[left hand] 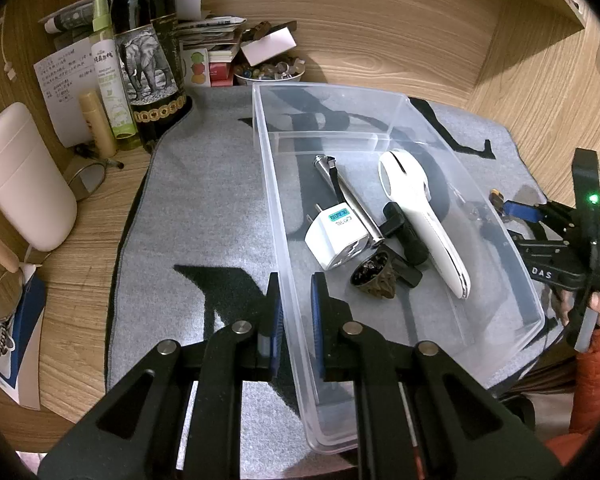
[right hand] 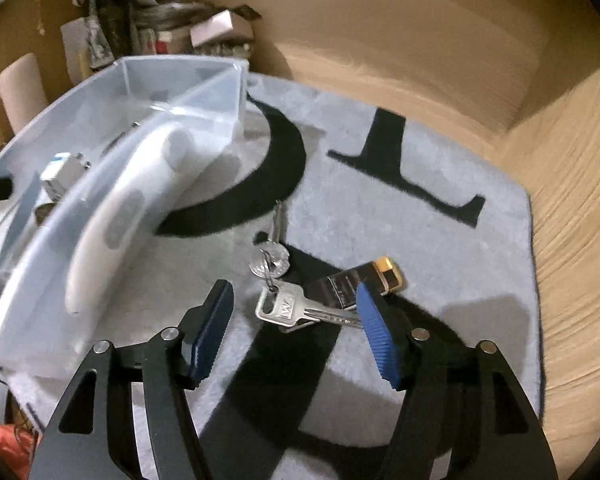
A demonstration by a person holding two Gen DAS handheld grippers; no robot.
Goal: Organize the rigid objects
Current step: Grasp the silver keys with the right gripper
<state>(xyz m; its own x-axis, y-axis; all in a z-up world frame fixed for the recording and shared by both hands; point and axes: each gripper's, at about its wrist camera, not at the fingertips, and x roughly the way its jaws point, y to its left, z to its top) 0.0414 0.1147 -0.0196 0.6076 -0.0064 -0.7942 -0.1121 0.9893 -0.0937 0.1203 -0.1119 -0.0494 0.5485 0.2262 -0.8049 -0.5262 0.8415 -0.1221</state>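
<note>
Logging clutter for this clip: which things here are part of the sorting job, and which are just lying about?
Job:
clear plastic bin, left gripper straddling its wall
white plug adapter, white handheld device, metal tube inside it
keys and black-and-gold lighter on the mat, before the open right gripper

Lying about:
wine bottle
green spray bottle
bowl of beads
paper stack

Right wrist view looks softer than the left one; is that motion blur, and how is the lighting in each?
Right wrist view: smeared, warm and dim; the clear plastic bin and wooden wall streak, while the silver key bunch stays legible. Left wrist view: sharp, evenly lit, strong fisheye bending, hard shadow beside the dark wine bottle.
</note>
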